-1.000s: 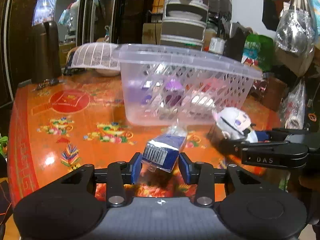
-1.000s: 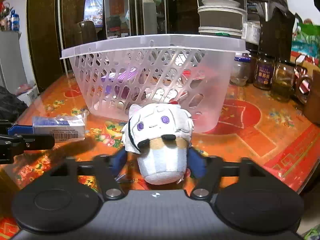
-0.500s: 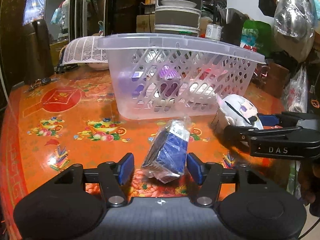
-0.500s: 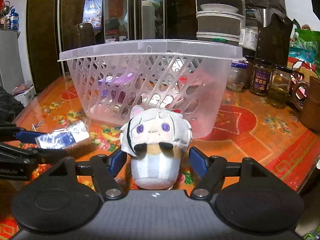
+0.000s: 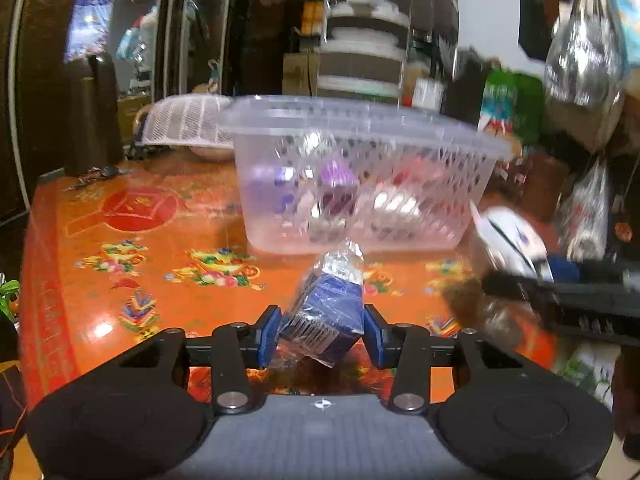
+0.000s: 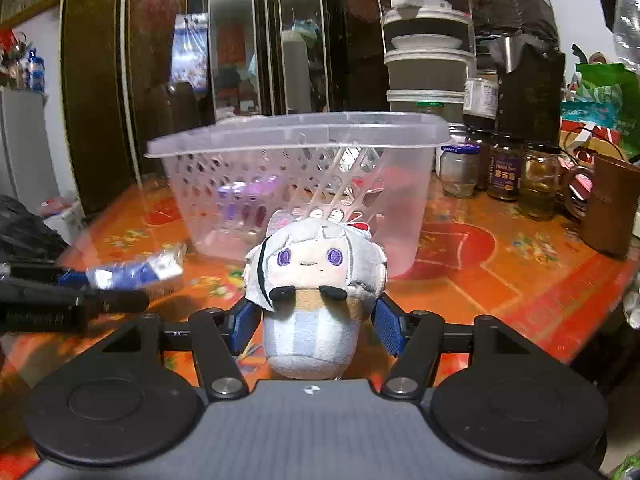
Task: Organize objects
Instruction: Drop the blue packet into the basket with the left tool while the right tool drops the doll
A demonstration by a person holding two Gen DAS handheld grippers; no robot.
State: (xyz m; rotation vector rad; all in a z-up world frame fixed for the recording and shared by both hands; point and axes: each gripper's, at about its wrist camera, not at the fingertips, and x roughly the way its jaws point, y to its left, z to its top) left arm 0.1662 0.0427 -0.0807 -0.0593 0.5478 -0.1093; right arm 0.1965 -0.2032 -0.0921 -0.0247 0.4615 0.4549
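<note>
Dark mirrored cabinet [image 6: 248, 40], orange table [image 5: 120, 264]

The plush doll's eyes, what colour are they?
Purple, on the plush doll; the right wrist view shows them best.

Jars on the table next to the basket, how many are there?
3 stand in a row on the table, right of the basket: a white-lidded jar, a dark jar with a purple label, and an amber jar. Clutter behind may hide more.

Black gripper [image 5: 320, 334] frame, blue-padded fingers [image 5: 267, 334], silver screws, round black housings.
</note>
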